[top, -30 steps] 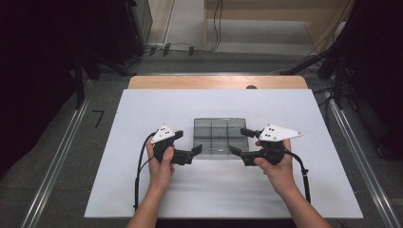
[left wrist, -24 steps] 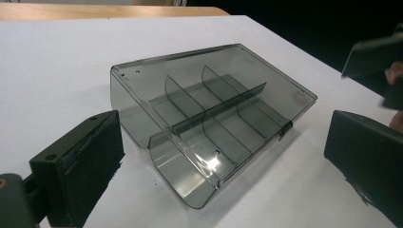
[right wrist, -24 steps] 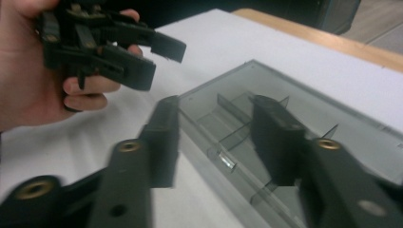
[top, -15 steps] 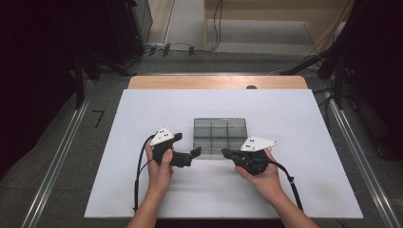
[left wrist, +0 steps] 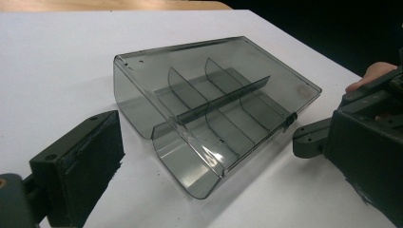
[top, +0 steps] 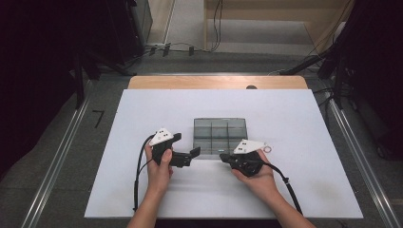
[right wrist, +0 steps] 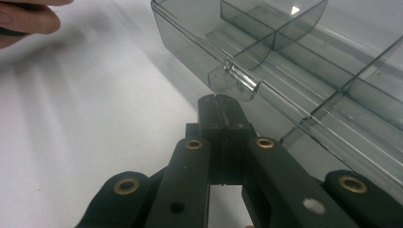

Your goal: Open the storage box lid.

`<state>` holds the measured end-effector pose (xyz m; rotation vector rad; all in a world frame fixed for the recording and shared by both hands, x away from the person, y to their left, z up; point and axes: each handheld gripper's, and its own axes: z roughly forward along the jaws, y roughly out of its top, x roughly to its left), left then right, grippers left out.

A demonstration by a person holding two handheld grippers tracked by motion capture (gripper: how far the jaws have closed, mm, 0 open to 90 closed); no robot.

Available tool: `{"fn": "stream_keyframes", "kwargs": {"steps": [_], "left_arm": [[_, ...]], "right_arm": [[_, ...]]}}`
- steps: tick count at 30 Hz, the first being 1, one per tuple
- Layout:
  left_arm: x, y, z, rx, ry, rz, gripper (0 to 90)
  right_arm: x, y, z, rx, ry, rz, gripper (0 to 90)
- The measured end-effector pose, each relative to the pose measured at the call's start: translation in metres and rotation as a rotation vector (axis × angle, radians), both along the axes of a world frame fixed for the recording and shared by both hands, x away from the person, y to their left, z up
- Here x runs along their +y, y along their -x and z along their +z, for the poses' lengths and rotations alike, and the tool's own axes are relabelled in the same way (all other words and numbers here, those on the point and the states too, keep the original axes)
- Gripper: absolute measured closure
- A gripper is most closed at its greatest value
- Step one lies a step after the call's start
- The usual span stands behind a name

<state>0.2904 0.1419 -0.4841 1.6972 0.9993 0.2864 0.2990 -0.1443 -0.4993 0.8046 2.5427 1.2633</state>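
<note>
At table centre sits the smoky compartment box (top: 220,133), lid shut, latch (right wrist: 241,85) facing the person. Left gripper (left wrist: 228,156): jaws spread, beside box's near-left corner. Right gripper (right wrist: 219,105): jaws pressed together, empty, just short of latch. Judgement: opening not yet begun.

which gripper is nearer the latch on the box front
Right. The right gripper, jaws shut, points at the latch on the box, almost touching. The left gripper is open, off the box's front left corner, farther from the latch.
</note>
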Motion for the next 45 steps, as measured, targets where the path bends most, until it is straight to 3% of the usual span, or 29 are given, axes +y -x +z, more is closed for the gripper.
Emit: {"fn": "stream_keyframes", "kwargs": {"steps": [12, 45], "left_arm": [[0.0005, -0.0004, -0.001, 0.003, 0.0, 0.002, 0.0], [0.0048, -0.0009, -0.0016, 0.02, 0.01, 0.008, 0.0]], "right_arm": [[0.0003, -0.0018, -0.0025, 0.014, 0.014, -0.047, 87.8], [-0.0024, 0.0005, 0.0049, -0.023, -0.025, -0.049, 87.8]]}}
